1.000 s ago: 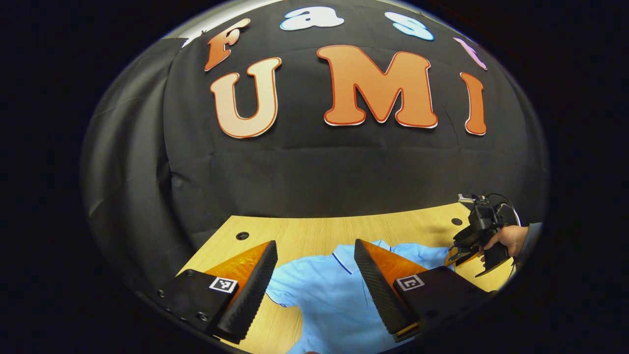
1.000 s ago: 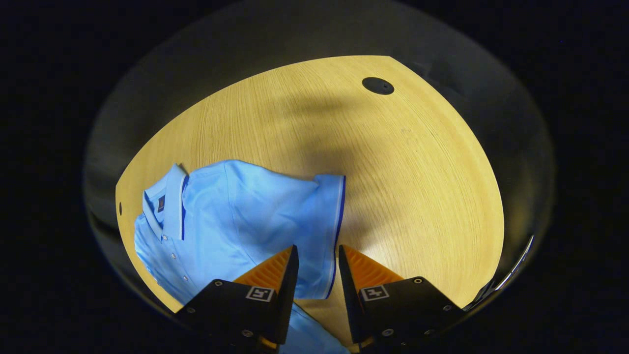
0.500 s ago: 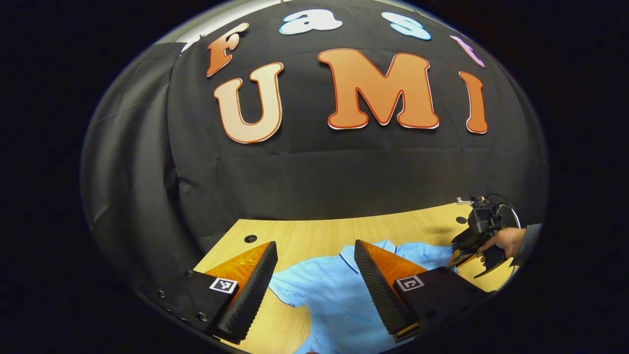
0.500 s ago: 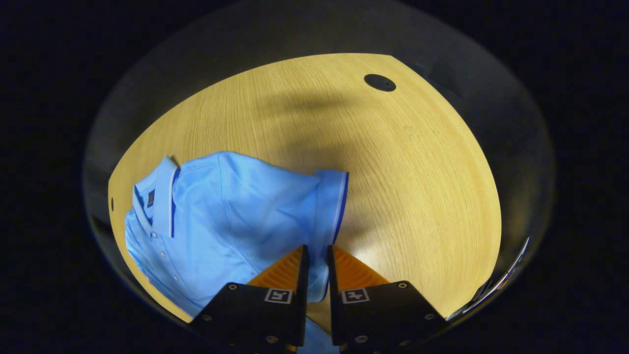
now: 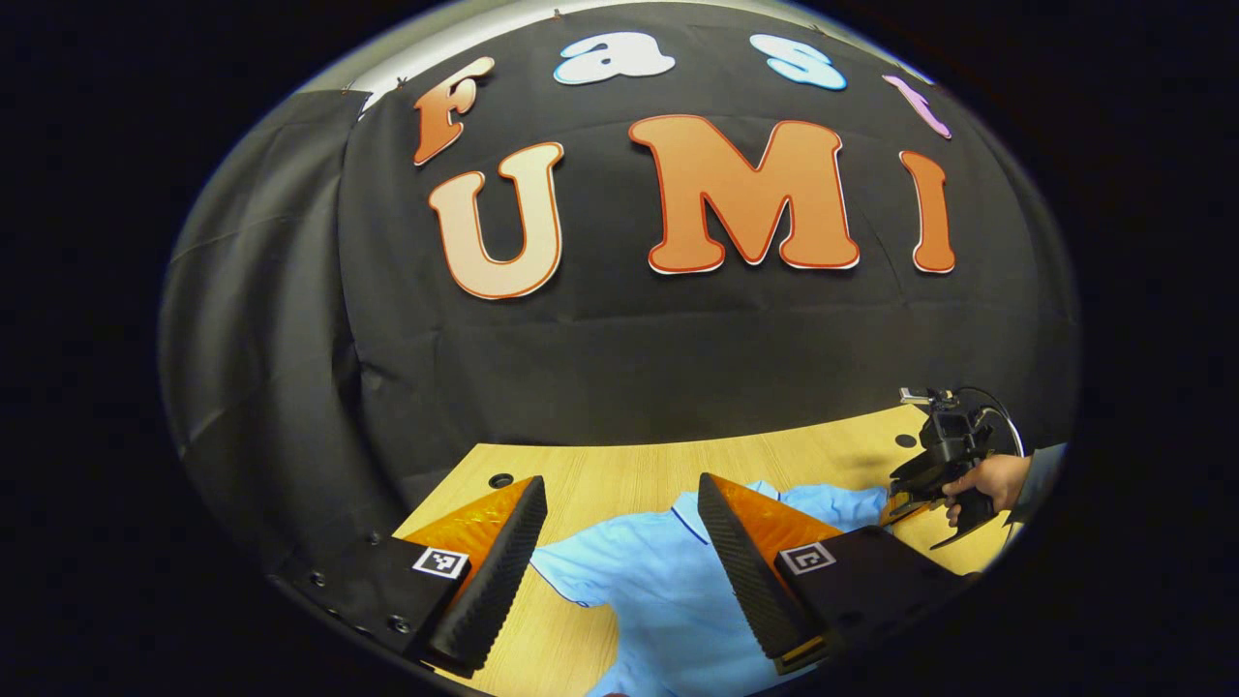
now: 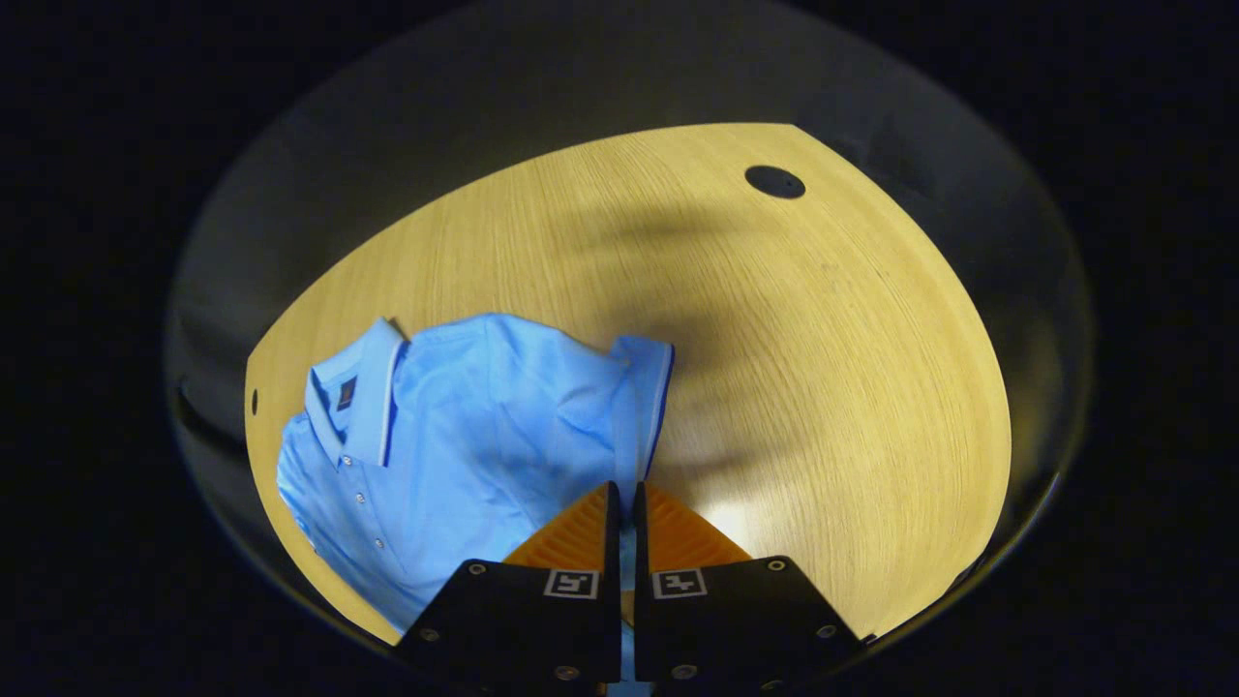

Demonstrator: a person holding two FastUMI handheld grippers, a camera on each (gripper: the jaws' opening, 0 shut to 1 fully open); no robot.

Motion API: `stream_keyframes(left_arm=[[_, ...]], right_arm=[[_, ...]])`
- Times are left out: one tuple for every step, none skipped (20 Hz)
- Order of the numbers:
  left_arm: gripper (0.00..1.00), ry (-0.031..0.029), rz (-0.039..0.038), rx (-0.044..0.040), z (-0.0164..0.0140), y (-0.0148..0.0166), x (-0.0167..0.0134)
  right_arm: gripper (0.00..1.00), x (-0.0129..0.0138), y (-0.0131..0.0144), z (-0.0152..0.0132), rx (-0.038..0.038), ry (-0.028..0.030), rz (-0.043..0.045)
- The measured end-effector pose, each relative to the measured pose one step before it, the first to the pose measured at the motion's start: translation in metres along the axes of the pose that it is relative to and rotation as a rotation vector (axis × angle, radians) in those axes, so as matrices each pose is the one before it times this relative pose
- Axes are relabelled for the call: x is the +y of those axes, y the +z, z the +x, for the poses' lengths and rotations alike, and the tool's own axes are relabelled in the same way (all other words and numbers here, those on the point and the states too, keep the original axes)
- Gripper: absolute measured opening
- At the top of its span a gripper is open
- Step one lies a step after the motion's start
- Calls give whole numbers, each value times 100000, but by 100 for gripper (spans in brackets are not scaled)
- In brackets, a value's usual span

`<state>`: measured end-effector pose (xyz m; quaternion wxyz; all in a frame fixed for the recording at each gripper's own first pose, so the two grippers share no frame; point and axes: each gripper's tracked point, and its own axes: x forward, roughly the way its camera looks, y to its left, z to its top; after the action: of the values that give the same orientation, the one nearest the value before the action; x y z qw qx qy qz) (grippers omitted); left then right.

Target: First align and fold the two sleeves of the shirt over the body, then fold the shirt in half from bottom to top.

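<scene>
Blue polo shirt (image 6: 455, 436) lies on the bench (image 6: 823, 387) at 9 o'clock. Right gripper (image 6: 621, 499) jaws pinch its sleeve cuff (image 6: 650, 407); left gripper (image 5: 619, 542) jaws gape. Soft, light fabric; grip hems.

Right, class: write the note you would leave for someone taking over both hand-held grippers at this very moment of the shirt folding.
Right hand-held gripper: shut on the cuff edge of the right sleeve.
Left hand-held gripper: open, held above the shirt, gripping nothing.
The shirt lies face up on the wooden table, collar at the far side; the left sleeve lies spread flat.
Done: right sleeve gripped, fabric bunched a little.
Left: fold both sleeves over the body, then fold the shirt bottom to top.
</scene>
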<state>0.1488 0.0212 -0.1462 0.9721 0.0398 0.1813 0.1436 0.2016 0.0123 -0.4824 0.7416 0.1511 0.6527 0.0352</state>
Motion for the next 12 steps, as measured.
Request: stream_keyframes(left_arm=[[98, 27, -1303, 572, -156, -151, 215], [100, 284, -1243, 735, 10, -308, 236], [100, 386, -770, 630, -184, -209, 294], [100, 467, -393, 106, -227, -87, 315], [100, 672, -352, -229, 27, 24, 405], [100, 791, -244, 33, -39, -262, 425], [100, 672, -367, 318, 61, -38, 317], [100, 347, -690, 293, 4, -204, 444], [100, -143, -1035, 207, 53, 6, 296], [100, -318, -1080, 638, 157, -429, 32], [100, -58, -1166, 853, 251, -454, 338], [100, -351, -1381, 1356, 353, -397, 249]], right_arm=[[6, 488, 315, -697, -1154, 2335, 637], [6, 719, 225, -447, -977, 2473, 798], [6, 433, 199, -403, -896, 1726, 479], [6, 511, 165, -359, -524, 1504, 80], [6, 606, -104, -342, -381, 1367, -462], [6, 768, -45, -177, 80, 1870, -706], [6, 962, -289, -198, 386, 2886, -665], [6, 949, -170, -76, 80, 2249, -452], [6, 709, -504, 109, 406, 1060, -781], [6, 673, -413, 64, 714, 1120, -988], [6, 939, -502, 48, 665, 2085, -1398], [9, 1044, -220, -143, 338, 2901, -1053]])
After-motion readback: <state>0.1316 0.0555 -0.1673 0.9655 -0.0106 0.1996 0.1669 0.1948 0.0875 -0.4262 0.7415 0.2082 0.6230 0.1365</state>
